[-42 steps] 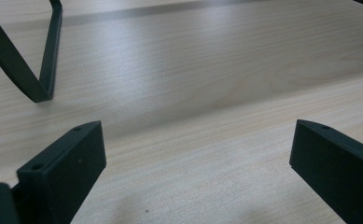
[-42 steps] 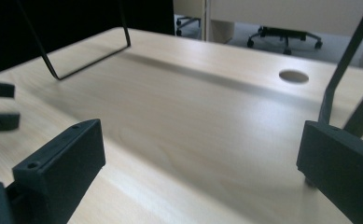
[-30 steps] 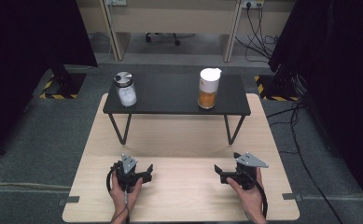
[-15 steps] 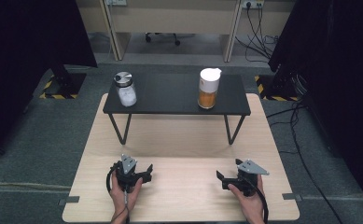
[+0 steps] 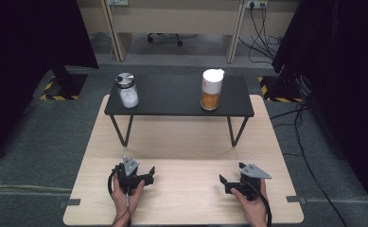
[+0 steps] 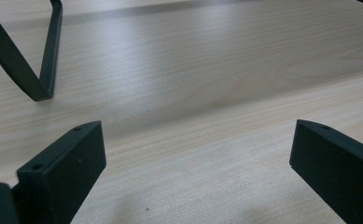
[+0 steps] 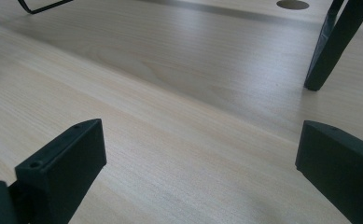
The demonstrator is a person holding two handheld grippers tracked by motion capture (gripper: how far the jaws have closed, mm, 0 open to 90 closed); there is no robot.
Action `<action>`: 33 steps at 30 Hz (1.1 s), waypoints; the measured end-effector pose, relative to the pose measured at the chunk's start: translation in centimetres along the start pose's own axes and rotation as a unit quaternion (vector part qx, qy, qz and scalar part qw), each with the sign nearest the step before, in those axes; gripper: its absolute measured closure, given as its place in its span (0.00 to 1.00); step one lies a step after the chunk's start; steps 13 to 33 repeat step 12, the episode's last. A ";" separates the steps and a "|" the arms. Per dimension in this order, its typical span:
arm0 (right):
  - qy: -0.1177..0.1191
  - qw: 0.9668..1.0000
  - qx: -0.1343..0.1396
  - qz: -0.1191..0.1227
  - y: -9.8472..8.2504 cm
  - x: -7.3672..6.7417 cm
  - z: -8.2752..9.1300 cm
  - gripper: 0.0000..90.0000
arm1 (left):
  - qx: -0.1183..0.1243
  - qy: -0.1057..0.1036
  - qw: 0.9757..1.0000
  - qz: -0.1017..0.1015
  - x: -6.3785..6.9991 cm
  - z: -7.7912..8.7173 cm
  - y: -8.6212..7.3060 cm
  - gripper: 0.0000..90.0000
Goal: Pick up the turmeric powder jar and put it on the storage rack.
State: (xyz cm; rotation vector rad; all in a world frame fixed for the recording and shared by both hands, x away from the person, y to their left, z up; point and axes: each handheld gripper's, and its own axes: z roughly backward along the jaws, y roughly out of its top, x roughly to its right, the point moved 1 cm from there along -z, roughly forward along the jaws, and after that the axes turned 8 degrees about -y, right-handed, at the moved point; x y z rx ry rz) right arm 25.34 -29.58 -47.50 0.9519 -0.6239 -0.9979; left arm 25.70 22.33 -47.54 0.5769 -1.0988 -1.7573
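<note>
Starting position. My left gripper (image 5: 146,172) and right gripper (image 5: 225,183) rest low on the wooden table (image 5: 186,142) at its near edge, the left at about 7 o'clock of the tabletop and the right at about 5 o'clock. In both gripper views the black jaws stand wide apart with bare wood between them; nothing is held.

The things nearest my grippers stand untouched on the black raised shelf (image 5: 172,97) at 12 o'clock: a glass jar with a metal lid (image 5: 127,91), holding something white, at the shelf's left end, and a white-lidded container of orange contents (image 5: 211,90) right of centre. Both are upright and well apart from each other and from my jaws. I judge that no step of the handling is done yet; reaching, grasping and moving all remain.

Open room: the wood between my grippers and the shelf is free. Limits are the shelf's front edge and its slanted black legs, one seen in the left gripper view (image 6: 39,70) and one in the right gripper view (image 7: 331,42).
</note>
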 end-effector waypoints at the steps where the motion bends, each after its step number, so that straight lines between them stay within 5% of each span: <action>1: 0.000 1.000 -0.001 0.000 0.0 0.0 0.0 0.02 | -0.001 0.000 1.000 -0.001 0.0 0.0 0.0 0.03; 33: 0.003 1.000 -0.001 -0.003 0.0 0.2 0.0 0.02 | -0.001 0.000 1.000 0.000 0.0 0.0 0.0 0.03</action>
